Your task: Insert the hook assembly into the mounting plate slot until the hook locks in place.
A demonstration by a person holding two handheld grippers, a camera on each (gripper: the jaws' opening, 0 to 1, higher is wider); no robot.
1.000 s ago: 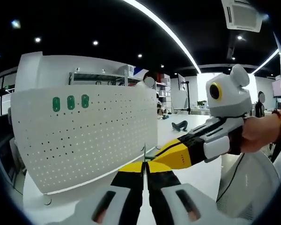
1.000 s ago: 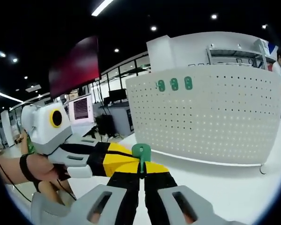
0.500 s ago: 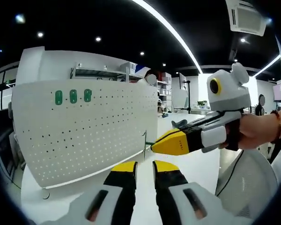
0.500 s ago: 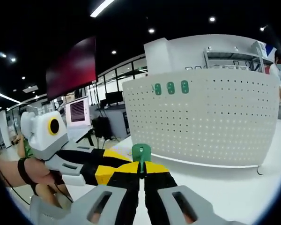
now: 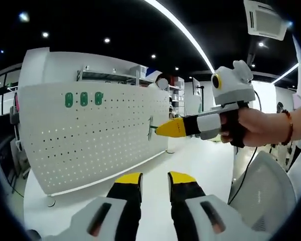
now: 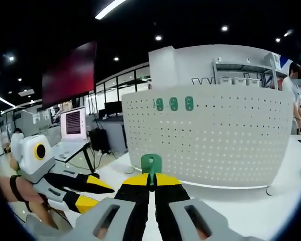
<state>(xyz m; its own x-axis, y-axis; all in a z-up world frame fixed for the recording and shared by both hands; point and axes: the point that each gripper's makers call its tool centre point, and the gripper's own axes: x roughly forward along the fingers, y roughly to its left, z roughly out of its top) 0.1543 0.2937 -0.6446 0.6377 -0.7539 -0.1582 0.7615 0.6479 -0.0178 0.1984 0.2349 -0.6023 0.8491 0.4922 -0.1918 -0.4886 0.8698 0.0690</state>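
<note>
The white pegboard mounting plate (image 5: 90,140) stands upright on the table, with three green hooks (image 5: 84,99) near its top left. My left gripper (image 5: 155,178) is open, nothing between its yellow tips. My right gripper (image 5: 161,129) enters from the right, shut on the green hook assembly (image 5: 150,128), close in front of the plate's right part. In the right gripper view, my right gripper (image 6: 151,177) pinches the green hook assembly (image 6: 151,162), facing the plate (image 6: 215,140) and its three hooks (image 6: 173,104). The left gripper (image 6: 93,193) sits open at the lower left.
The white tabletop (image 5: 190,165) runs below the plate, whose foot (image 6: 271,191) rests near the right. A white mesh chair (image 5: 263,193) stands at the right. A monitor (image 6: 73,124) and a large red screen (image 6: 67,75) are at the left. A person (image 6: 294,80) stands behind.
My left gripper opened, let go of the hook and dropped back. My right gripper kept the hook and carried it up toward the plate.
</note>
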